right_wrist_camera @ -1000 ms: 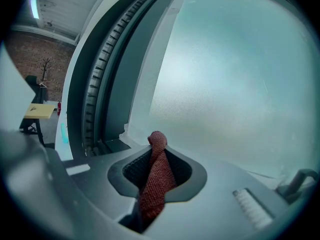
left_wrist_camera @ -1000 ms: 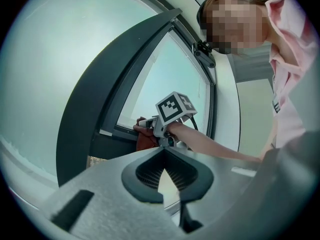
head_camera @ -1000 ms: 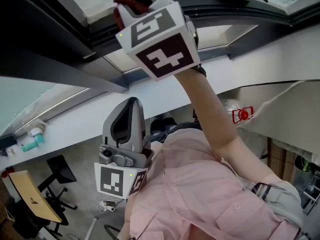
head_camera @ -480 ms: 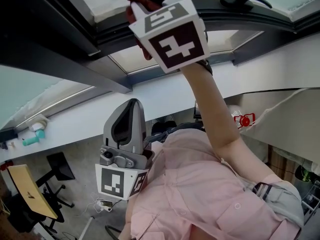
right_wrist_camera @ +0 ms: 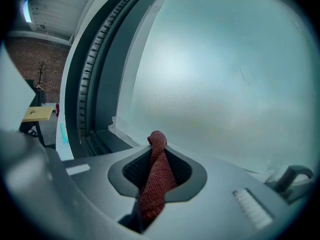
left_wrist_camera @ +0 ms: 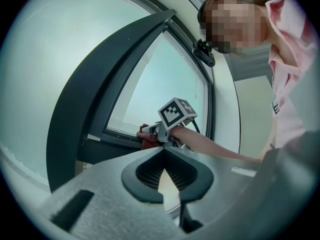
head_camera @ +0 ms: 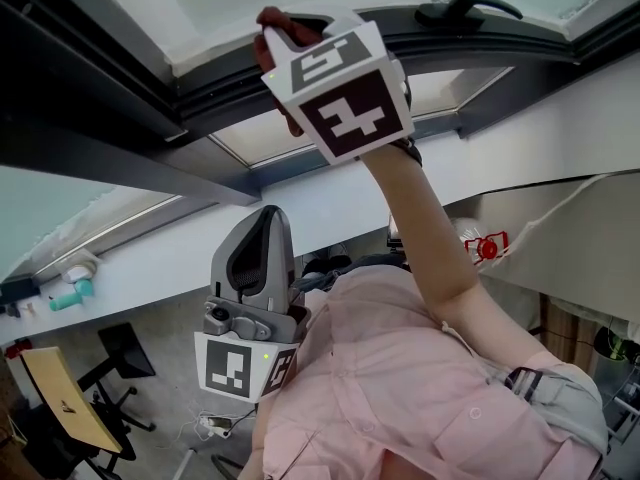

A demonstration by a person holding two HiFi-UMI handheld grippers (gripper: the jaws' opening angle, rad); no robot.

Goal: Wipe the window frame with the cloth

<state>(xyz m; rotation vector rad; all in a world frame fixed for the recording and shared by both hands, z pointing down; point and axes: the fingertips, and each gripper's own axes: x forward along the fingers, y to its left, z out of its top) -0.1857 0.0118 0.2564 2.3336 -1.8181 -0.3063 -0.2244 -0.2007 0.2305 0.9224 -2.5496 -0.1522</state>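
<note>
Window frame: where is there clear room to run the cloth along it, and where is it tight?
Free: the frame between the cloth and the handle, and the run from the cloth left to the corner. Tight only at the handle, which stands off the frame.

2 tools: left tool [left_wrist_camera: 162,156], right tool [right_wrist_camera: 159,149]; 1 cloth [right_wrist_camera: 152,184]; 1 window frame [head_camera: 205,86]; 1 window handle [head_camera: 470,7]
</note>
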